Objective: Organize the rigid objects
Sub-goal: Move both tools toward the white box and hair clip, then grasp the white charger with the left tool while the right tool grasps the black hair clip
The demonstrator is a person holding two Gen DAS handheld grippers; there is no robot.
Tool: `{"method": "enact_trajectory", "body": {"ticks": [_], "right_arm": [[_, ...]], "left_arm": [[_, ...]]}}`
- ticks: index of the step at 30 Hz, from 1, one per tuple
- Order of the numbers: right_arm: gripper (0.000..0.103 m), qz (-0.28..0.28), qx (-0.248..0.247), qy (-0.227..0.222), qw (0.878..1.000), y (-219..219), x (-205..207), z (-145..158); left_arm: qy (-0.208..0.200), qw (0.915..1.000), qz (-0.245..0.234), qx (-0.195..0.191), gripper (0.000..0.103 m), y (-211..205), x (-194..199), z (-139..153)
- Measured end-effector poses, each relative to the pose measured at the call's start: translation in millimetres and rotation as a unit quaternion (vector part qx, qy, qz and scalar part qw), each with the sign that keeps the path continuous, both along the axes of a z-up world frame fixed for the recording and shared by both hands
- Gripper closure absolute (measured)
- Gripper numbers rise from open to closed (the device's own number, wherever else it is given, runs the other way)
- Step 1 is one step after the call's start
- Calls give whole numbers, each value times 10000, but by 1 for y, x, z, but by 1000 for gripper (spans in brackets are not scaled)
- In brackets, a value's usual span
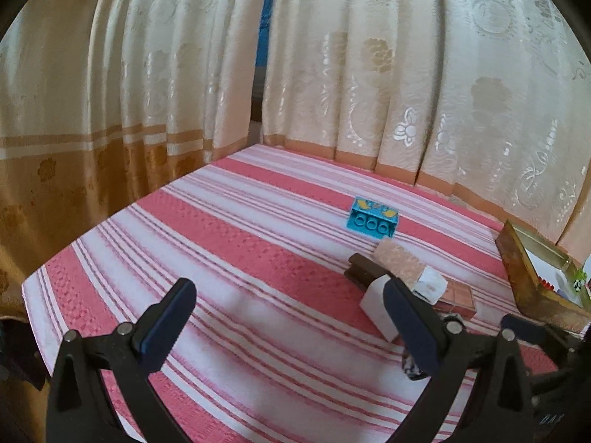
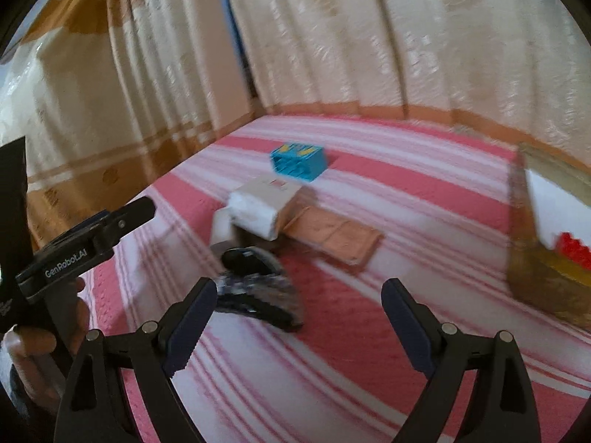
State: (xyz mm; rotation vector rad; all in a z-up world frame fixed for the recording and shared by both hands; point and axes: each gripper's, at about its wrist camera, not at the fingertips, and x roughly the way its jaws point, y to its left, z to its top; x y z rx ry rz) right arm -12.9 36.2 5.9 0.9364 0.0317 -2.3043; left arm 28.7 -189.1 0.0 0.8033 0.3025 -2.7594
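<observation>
A blue toy brick (image 1: 373, 217) (image 2: 297, 160) lies on the pink-and-white striped cloth (image 1: 221, 243). Nearer sits a small heap: a white box (image 2: 262, 206), a flat peach box (image 2: 336, 236), a brown piece (image 1: 364, 269) and a dark patterned item (image 2: 258, 288). My left gripper (image 1: 288, 291) stands open over bare cloth, left of the heap. My right gripper (image 2: 299, 295) is open too, with nothing between its fingers, and the dark item lies just beyond its left finger (image 2: 199, 299). A hand (image 2: 33, 343) holds the left gripper (image 2: 144, 208) at the left of the right wrist view.
An open golden tin (image 1: 517, 258) (image 2: 532, 277) stands at the right edge, with a red brick (image 2: 574, 249) and something white inside. Cream and gold curtains (image 1: 369, 74) hang close behind the table's far and left edges. Bare striped cloth lies in front of both grippers.
</observation>
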Motion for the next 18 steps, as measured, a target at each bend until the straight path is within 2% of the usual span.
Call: {"method": "enact_trajectory", "body": {"ticks": [9,11,14,18], "right_arm": [[11,345,473,-507,9970,-52,-19,-18],[11,403,642,-452,9961,-60,-19,-18],[30,445,884,-294,9947,-63,-14,-18],[33,518,939,-246,9939,-55,-14,-17]], "left_arm": [[-157,9999,-63,18,0,-4,-4,-4],[-207,9997,-89,-13,0,-3,-5,-5],[-278,9994,-193,24,0,-1,-7,-7],[-378,9985,-395,5,0,6,-11,-7]]}}
